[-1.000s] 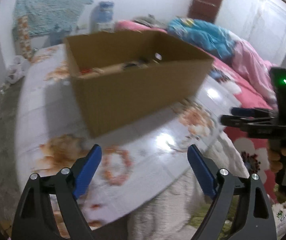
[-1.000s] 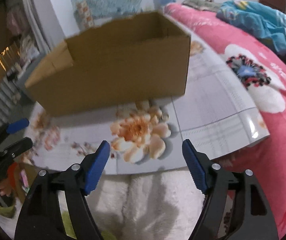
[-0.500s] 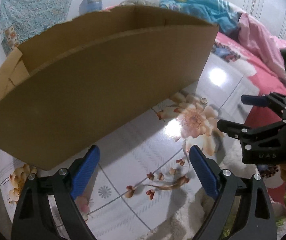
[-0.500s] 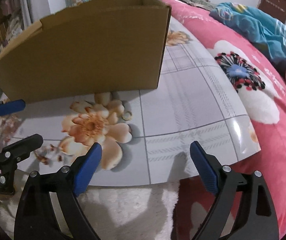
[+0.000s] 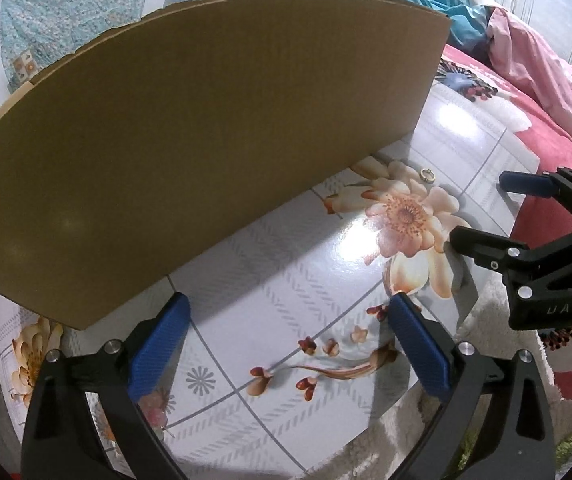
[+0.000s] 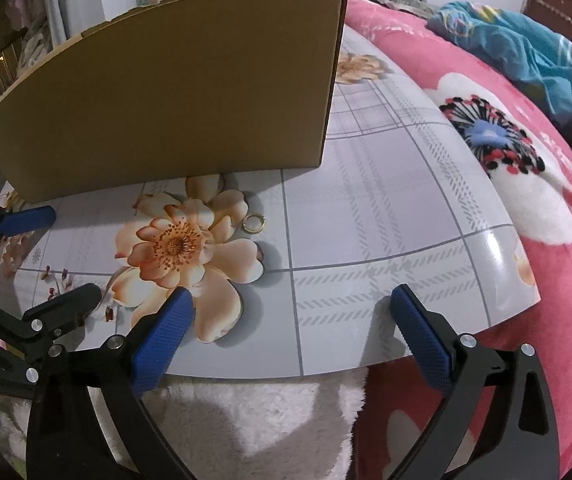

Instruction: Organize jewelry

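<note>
Both claws hang over the flowered bench, jaws opening wide with nothing between them: the left claw (image 5: 286, 340) hovers over the printed twig pattern just in front of the cardboard box (image 5: 206, 120), while the right claw (image 6: 290, 320) hovers above the near edge of the bench (image 6: 386, 200), beside the big printed peach blossom. Beyond the right claw's blue pads (image 6: 162, 332) lies the piece to be put away, a small gold ring (image 6: 254, 223), flat on the glossy surface just beside the blossom's petals and a little in front of the box's near corner; from the left wrist view the same ring (image 5: 427, 175) sits past the flower, well apart from that claw. The ring looks light, hard and stiff, and on so slick a sheet it will likely skate away or flip if nudged from one side. The safer hold appears to be across its outer rim, pads brought down on opposite sides and closed gently and evenly, since its low profile gives little to bite on. The box wall hides whatever is inside. A pink flowered bedspread (image 6: 546, 280) lies right of the bench, a white fleecy cover (image 6: 246, 420) below its near edge.
</note>
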The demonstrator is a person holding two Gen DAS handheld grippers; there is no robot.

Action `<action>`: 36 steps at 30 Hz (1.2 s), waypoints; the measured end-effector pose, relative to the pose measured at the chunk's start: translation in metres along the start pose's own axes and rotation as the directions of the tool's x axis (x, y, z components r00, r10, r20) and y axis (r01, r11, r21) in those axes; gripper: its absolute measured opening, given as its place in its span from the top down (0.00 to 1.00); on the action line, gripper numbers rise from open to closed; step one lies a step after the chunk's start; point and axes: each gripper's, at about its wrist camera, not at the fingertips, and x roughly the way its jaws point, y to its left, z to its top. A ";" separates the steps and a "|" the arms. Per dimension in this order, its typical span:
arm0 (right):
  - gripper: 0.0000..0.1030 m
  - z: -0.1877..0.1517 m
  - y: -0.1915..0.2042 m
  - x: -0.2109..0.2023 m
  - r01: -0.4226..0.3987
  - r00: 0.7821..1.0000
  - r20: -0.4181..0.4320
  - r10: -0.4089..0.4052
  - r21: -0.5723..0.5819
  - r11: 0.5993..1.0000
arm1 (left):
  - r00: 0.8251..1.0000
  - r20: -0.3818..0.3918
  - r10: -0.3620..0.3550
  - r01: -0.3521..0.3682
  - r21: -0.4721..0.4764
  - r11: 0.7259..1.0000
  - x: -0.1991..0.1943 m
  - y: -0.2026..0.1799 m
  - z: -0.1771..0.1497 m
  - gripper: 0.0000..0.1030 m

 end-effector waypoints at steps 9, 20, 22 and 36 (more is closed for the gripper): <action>0.08 0.005 -0.004 0.004 -0.008 1.000 -0.005 0.008 0.000 1.000 | 1.000 -0.004 0.010 -0.010 -0.013 1.000 -0.003 0.003 -0.004 0.05; 0.08 -0.002 -0.001 0.002 -0.009 1.000 0.010 0.009 0.001 1.000 | 1.000 0.009 0.004 -0.004 -0.009 1.000 -0.002 0.000 -0.002 0.05; 0.08 -0.002 -0.001 0.002 -0.007 1.000 0.010 0.007 0.003 1.000 | 1.000 0.012 0.004 -0.004 -0.008 1.000 -0.003 0.001 -0.003 0.05; 0.08 0.001 -0.002 0.003 -0.001 1.000 0.015 0.001 0.017 1.000 | 1.000 -0.002 -0.002 0.002 -0.006 1.000 -0.002 0.001 -0.003 0.05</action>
